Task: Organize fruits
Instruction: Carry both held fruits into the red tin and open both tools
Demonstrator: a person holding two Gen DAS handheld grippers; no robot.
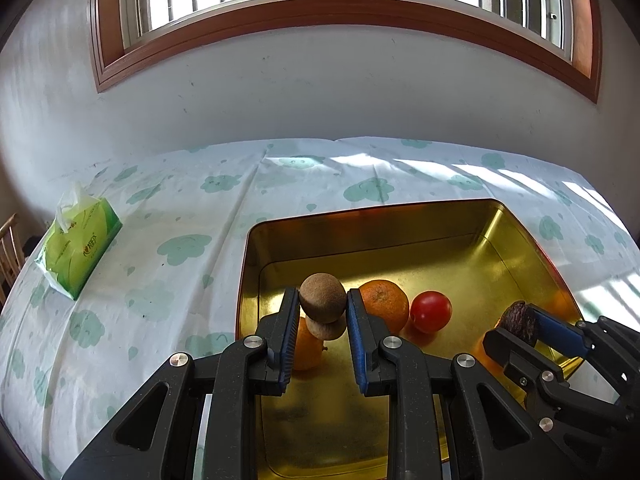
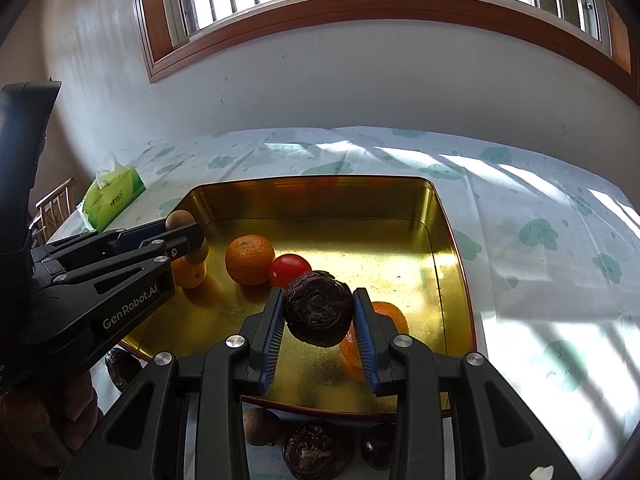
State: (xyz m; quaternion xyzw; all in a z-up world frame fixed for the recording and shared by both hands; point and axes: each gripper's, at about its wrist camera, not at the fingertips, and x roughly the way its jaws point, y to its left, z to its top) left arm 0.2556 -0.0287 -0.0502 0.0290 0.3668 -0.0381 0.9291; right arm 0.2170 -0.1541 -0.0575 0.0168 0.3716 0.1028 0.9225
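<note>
Left wrist view: the left hand-held gripper (image 1: 322,310) is clamped on a round brown fruit (image 1: 322,299), holding it above the gold tray (image 1: 516,236). Its reflection shows in the tray floor just below. Inside the tray lie an orange (image 1: 384,304), a red tomato (image 1: 431,311) just beside it, and a smaller orange fruit (image 1: 307,350) partly hidden behind the left finger. At right, the right hand-held gripper (image 1: 520,326) grips a dark, ridged fruit (image 1: 518,320) over the tray. A green tissue pack (image 1: 78,250) sits on the worktop (image 1: 168,208), well apart from the tray.

Right wrist view: the right hand-held gripper (image 2: 319,312) is closed on the dark, ridged fruit (image 2: 319,308), above the tray floor. An orange piece (image 2: 390,316) lies behind its right finger. Three more fruits lie on the worktop, near the tray's front rim: a brown one (image 2: 260,426) and two dark ones (image 2: 316,454) (image 2: 376,446).
</note>
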